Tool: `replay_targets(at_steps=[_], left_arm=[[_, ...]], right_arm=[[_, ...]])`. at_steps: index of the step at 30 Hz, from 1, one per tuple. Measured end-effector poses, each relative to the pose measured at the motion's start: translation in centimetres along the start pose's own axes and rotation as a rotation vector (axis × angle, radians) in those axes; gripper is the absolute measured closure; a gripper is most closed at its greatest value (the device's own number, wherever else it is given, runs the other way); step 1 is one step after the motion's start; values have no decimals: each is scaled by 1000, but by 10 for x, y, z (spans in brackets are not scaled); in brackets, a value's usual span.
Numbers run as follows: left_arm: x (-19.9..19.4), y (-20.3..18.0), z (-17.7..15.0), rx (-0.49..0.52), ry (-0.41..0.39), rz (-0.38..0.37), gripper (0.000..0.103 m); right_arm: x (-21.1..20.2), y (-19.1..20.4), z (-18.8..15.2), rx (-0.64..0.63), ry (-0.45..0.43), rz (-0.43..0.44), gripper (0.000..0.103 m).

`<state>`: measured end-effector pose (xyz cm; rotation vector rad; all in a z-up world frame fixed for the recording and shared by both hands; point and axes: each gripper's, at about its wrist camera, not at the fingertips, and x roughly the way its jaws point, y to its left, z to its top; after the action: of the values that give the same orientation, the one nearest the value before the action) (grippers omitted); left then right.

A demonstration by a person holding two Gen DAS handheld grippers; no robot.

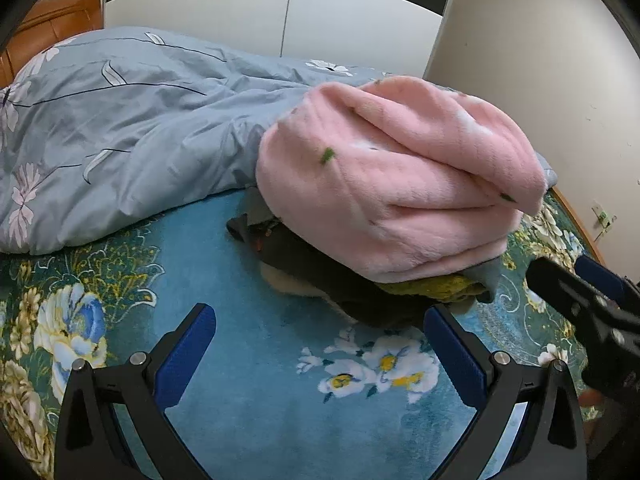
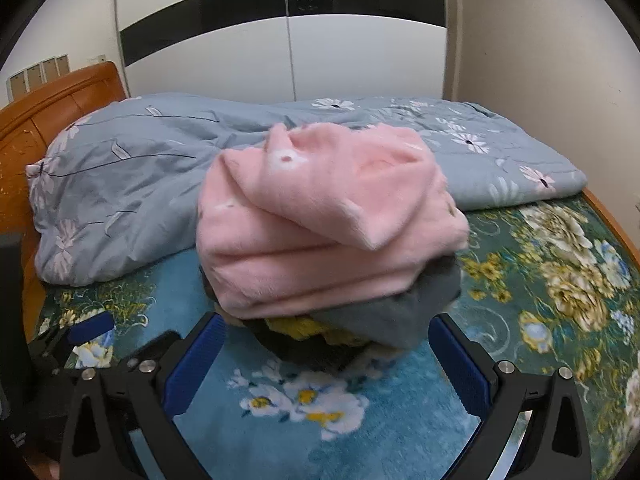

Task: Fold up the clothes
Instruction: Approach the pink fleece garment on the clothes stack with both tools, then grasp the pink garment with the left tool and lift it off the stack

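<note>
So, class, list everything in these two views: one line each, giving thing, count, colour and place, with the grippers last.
pink fleece garment: one, pink, folded on top of the pile
grey garment: one, grey, under the pink one
yellow garment: one, yellow, low in the pile
dark garment: one, dark, at the pile's bottom
duvet: one, grey-blue floral, behind the pile
bed cover: one, teal floral, under everything
headboard: one, orange wood, left
wardrobe: one, white with black band, behind
left gripper: one, black and blue, open, empty
right gripper: one, black and blue, open, empty
</note>
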<state>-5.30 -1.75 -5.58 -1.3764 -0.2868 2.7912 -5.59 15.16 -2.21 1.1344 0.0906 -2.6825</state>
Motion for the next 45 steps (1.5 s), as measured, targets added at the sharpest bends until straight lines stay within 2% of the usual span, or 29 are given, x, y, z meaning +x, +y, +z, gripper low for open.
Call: replay_targets(at_steps=[6, 12, 18, 26, 31, 33, 34, 35, 36, 38, 42, 45], left_arm=[[1, 1, 6, 4, 24, 11, 0], [-3, -9, 9, 12, 7, -2, 0], [-7, -14, 6, 1, 2, 10, 0], [-5, -67, 60, 18, -40, -9, 0], [4, -85, 73, -33, -16, 13, 0], [7, -92, 78, -53, -6, 22, 8], [9, -96, 81, -64, -2, 26, 33], [11, -100, 84, -74, 3, 30, 73], [13, -104, 86, -84, 8, 35, 89], [16, -111, 92, -104, 18, 43, 94], [22, -125, 101, -144, 35, 59, 95], [-23, -93, 73, -152, -9, -2, 95]], right_arm=[[4, 7, 6, -18, 17, 58, 0], [-11, 2, 6, 3, -11, 34, 0], [-22, -8, 0, -12, -2, 29, 0], [-33, -88, -21, 180, -7, -5, 0], [-37, -114, -41, 184, -3, -19, 0], [-38, -124, -48, 192, -1, -12, 0], [-39, -129, -52, 197, -3, -9, 0], [-40, -133, -55, 202, -4, -5, 0], [-41, -137, -58, 205, -4, -1, 0], [-43, -145, -63, 214, 4, 11, 0], [-53, -158, -67, 237, 25, 25, 0], [-65, -163, -68, 270, 29, 48, 0]])
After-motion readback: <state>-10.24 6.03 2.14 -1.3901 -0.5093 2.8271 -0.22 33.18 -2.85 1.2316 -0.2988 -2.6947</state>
